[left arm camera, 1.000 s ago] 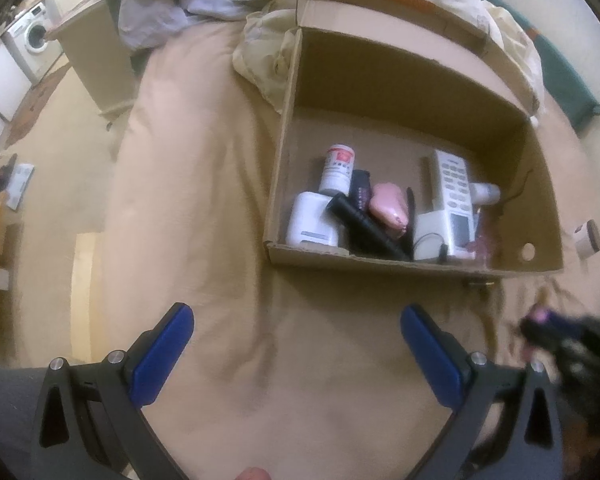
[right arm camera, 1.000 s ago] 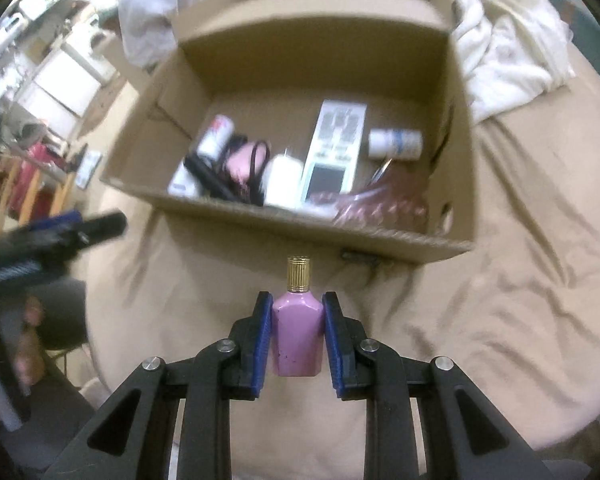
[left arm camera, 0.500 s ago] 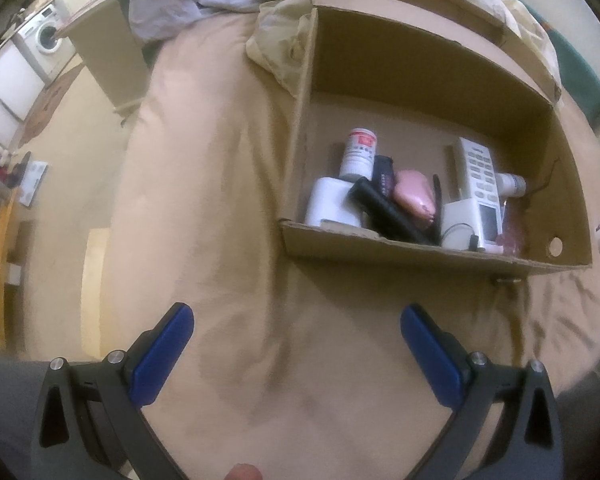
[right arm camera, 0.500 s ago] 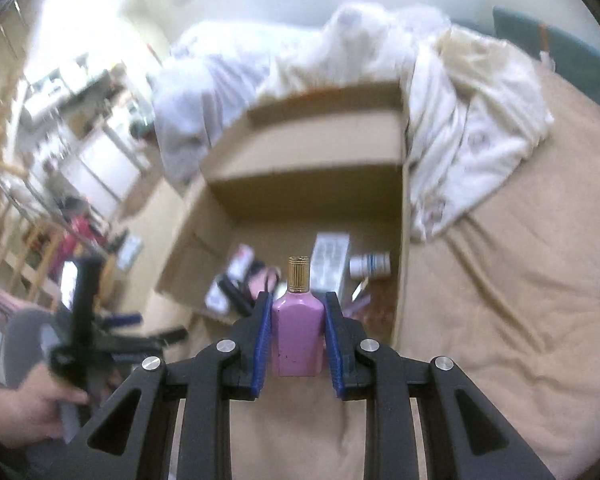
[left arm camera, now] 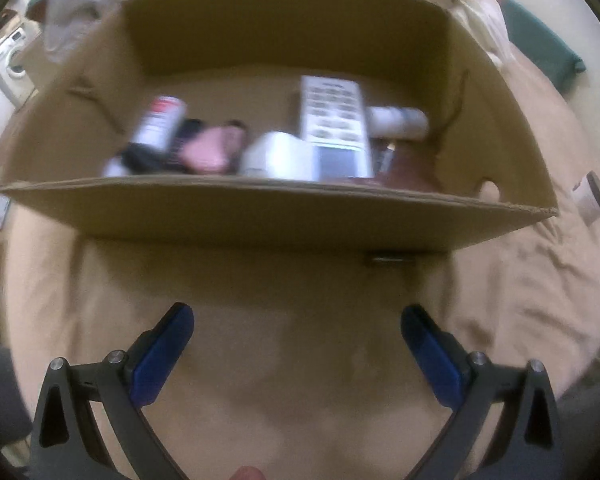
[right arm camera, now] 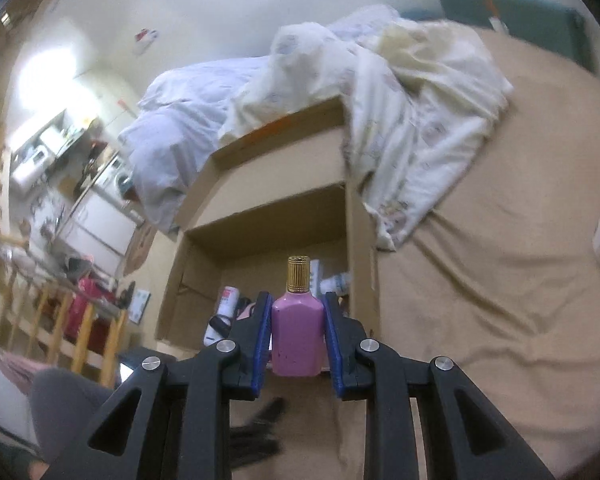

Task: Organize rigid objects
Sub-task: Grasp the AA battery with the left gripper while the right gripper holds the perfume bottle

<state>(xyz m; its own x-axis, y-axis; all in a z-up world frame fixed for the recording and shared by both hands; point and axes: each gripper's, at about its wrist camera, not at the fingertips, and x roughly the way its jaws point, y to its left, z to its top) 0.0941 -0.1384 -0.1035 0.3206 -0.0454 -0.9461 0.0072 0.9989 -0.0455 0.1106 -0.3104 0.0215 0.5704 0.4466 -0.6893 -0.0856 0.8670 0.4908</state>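
With our right gripper (right arm camera: 297, 334) clenched on the pink, gold-capped glass bottle (right arm camera: 297, 334) and our left gripper (left arm camera: 296, 350) released, we risk clipping the brown cardboard box's (right arm camera: 358, 256) near wall and knocking the bottle loose onto the bed.

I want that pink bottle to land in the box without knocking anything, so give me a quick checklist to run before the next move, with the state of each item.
1. Grip: right gripper is shut on the pink perfume bottle, pads on both flanks. Ok.
2. Bottle attitude: upright, gold cap on top. Ok.
3. Cardboard box open on top. Ok.
4. Landing spot: bare floor behind the red-and-white can and the white remote. Ok.
5. Bottle above the box opening: wrist view cannot settle height. Cannot tell.
6. Left gripper open, empty, outside the near wall. Ok.
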